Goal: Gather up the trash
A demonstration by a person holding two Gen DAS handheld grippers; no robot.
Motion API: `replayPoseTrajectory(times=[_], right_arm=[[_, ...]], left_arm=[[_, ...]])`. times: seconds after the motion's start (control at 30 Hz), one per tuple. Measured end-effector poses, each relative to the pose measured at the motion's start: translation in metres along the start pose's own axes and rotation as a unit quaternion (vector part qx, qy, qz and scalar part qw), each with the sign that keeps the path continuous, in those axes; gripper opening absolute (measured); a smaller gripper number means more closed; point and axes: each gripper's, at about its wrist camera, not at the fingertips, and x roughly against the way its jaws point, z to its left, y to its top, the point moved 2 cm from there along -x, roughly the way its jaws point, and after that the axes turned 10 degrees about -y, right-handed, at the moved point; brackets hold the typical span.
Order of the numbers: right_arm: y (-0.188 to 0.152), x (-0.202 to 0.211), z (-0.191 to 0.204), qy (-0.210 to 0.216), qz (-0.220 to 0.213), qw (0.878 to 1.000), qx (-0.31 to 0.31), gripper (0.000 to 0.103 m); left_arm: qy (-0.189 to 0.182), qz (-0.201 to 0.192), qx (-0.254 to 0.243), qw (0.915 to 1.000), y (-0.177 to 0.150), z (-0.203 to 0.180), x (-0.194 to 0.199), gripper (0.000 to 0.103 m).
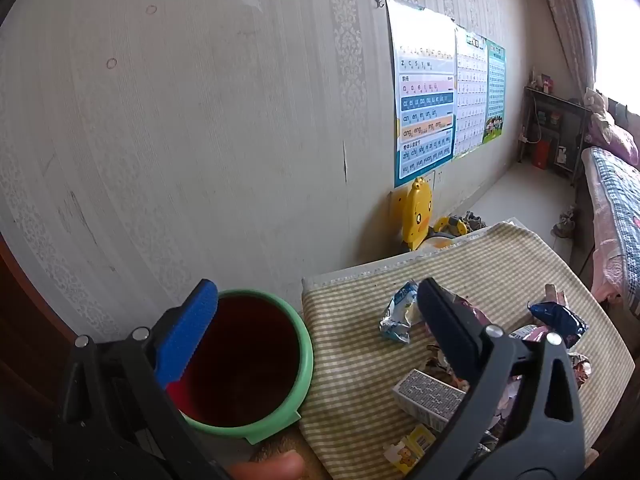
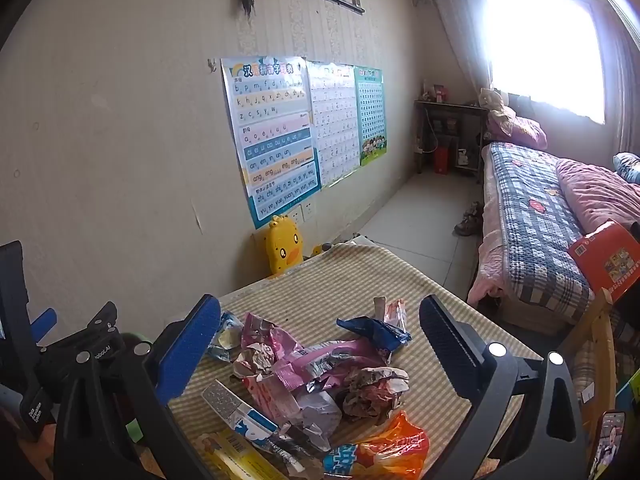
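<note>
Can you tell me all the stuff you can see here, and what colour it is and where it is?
bin: one, green rim, dark red inside, left of the table by the wall
tablecloth: one, yellow and white check, on the table
wrappers: a crumpled pile, pink, blue, orange, silver, on the cloth
small box: one, grey patterned, near edge of the cloth
duck toy: one, yellow, against the wall behind the table
posters: three, blue, white, green, on the wall
bed: one, blue check cover, pink quilt, right side
left hand-held gripper: black, blue pads, open, empty
right hand-held gripper: same colours, open above the pile
</note>
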Motion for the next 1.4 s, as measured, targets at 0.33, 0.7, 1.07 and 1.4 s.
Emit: replayPoseTrajectory(times=[0.33, 0.7, 1.07, 1.4], right_arm=[[0.0039, 0.0033, -0.0026, 0.000, 0.000, 1.000, -0.001, 0.096], [-0.0008, -0.0002, -0.0053, 0.000, 0.003, 1.000, -0.003, 0.096], [-0.0021, -0.0018, -0.0021, 0.000, 0.005, 1.000, -0.002, 0.096], [-0.0029, -0.0027, -0.0019, 0.000, 0.006, 1.000, -0.002, 0.096]], left_arm=[[0.001, 0.003, -0.004, 1.0000, 0.0015, -0.0031, 0.0001, 0.098], [0.002, 0.006, -0.004, 1.0000, 0.0022, -0.0028, -0.0007, 0.098], [0.002, 0.009, -0.003, 1.0000, 0.0007, -0.0023, -0.0022, 0.098], [0.001, 0.009, -0.002, 1.0000, 0.0003, -0.0019, -0.0028, 0.098]])
